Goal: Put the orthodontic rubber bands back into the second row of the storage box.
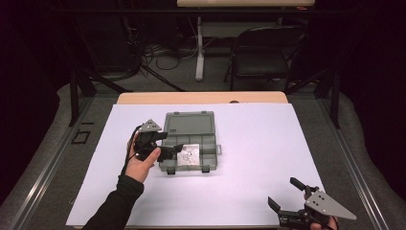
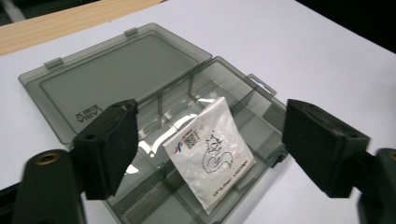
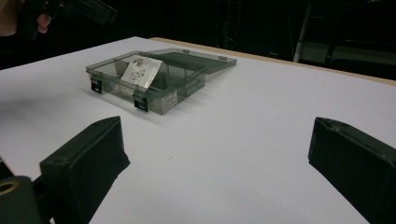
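Right hand-held gripper at near worktop edge, jaws wide, empty, partly cut off; left hand-held gripper wide apart over open compartment box; white sachet leans inside, untouched; print unreadable; folding chair beyond.

A smoke-grey clear plastic compartment box is seen at frame centre on the white table sheet, lid laid behind; a white printed sachet is propped inside its front compartments.
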Tool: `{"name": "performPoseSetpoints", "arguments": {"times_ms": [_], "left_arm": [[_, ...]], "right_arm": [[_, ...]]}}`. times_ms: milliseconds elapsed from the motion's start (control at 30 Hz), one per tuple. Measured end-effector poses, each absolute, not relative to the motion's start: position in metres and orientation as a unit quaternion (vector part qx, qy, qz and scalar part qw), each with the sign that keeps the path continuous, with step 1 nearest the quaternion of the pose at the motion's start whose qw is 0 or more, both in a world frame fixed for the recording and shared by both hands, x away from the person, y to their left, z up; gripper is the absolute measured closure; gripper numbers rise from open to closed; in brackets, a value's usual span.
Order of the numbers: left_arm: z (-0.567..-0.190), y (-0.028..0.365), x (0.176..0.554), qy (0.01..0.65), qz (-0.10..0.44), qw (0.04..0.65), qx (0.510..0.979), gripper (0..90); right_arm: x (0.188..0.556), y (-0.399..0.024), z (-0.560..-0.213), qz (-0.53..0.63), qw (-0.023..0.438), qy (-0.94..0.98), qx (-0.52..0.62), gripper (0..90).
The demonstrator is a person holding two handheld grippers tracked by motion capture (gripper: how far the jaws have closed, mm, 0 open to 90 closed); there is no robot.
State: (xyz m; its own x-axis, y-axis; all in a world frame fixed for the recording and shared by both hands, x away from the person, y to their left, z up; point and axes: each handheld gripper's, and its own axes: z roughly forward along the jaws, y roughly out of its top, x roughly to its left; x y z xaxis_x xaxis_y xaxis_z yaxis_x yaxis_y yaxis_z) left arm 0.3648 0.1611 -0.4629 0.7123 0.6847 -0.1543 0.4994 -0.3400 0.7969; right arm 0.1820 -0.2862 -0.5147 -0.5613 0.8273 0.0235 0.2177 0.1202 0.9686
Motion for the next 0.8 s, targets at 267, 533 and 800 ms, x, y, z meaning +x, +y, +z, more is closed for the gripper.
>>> {"name": "performPoseSetpoints", "arguments": {"times_ms": [267, 533, 800], "left_arm": [[-0.459, 0.165, 0.355, 0.359, 0.128, 0.461, 0.801, 13.0], [-0.455, 0.179, 0.341, 0.349, 0.157, 0.484, 0.787, 5.1], [-0.455, 0.193, 0.322, 0.342, 0.186, 0.491, 0.779, 5.0]], "right_arm": [[0.181, -0.284, -0.514, 0.544, 0.279, 0.697, 0.375, 3.2], [0.181, -0.284, -0.514, 0.548, 0.285, 0.692, 0.373, 3.2], [0.18, -0.285, -0.513, 0.543, 0.283, 0.697, 0.373, 3.2]]}}
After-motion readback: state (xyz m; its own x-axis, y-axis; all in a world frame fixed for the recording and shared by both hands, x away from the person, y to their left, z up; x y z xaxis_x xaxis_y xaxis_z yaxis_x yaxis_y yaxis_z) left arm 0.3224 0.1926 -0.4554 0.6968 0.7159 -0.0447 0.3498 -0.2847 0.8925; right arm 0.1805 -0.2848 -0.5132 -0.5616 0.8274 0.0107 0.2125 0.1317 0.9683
